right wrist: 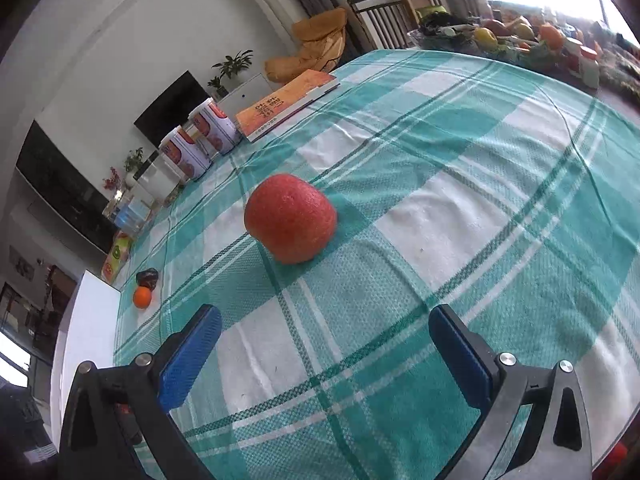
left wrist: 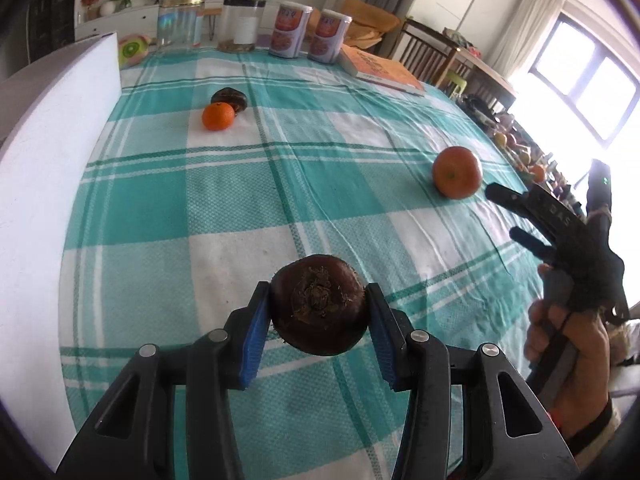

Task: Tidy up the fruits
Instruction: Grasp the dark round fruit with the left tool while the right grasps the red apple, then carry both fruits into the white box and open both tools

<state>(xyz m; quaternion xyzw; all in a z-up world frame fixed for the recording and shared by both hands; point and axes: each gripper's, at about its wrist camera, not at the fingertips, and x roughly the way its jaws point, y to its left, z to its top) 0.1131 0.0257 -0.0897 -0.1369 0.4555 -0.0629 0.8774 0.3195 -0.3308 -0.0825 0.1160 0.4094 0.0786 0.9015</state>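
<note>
Teal-checked tablecloth [left wrist: 224, 208]; cans [left wrist: 308, 34], book [left wrist: 384, 70] behind.

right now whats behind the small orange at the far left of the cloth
Directly behind the small orange sits a dark brown fruit, apparently touching it. The orange covers its lower front, so its full shape cannot be seen. Both rest on the checked tablecloth.

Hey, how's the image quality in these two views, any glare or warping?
Left wrist view: the window at right is blown out white; the tablecloth bulges from fisheye distortion. Right wrist view: glare washes out the top right corner, the big orange looks slightly soft, edges are vignetted dark.
</note>
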